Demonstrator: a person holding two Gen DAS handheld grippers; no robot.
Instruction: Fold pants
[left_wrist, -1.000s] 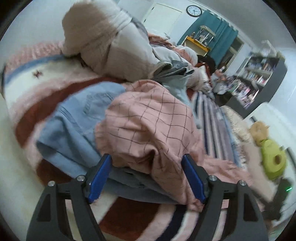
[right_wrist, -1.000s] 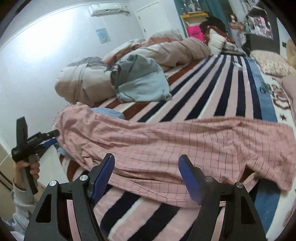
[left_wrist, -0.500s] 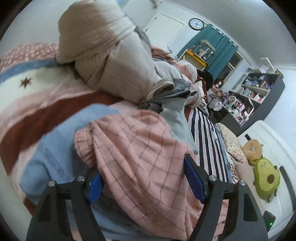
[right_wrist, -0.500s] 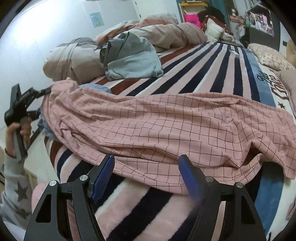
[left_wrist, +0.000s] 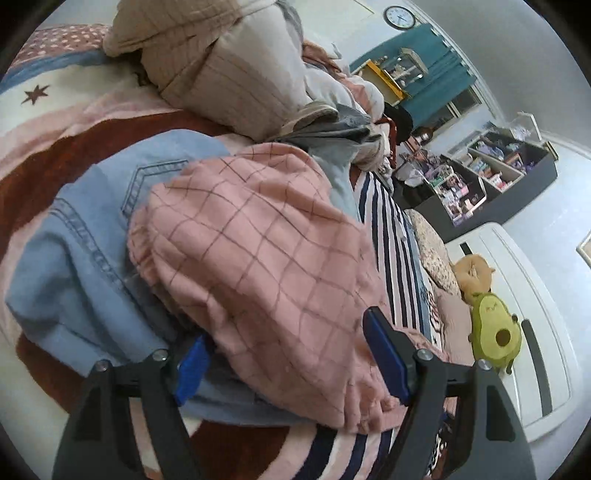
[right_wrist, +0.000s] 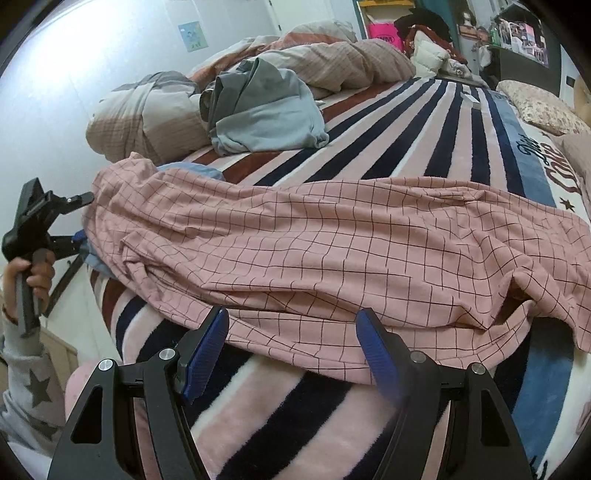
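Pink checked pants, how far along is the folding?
Done: the pink checked pants lie stretched lengthwise across the striped blanket, the waist end resting on the blue jeans. In hand: nothing; the left gripper and right gripper are open at the fabric's edge. Left: every fold, since none shows.

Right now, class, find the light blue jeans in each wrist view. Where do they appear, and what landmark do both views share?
Left wrist view: the light blue jeans fill the left-centre, partly under the pink checked pants.
Right wrist view: only a small blue patch shows at the pants' upper left edge.
Shared landmark: the grey sweatshirt beside the beige quilt.
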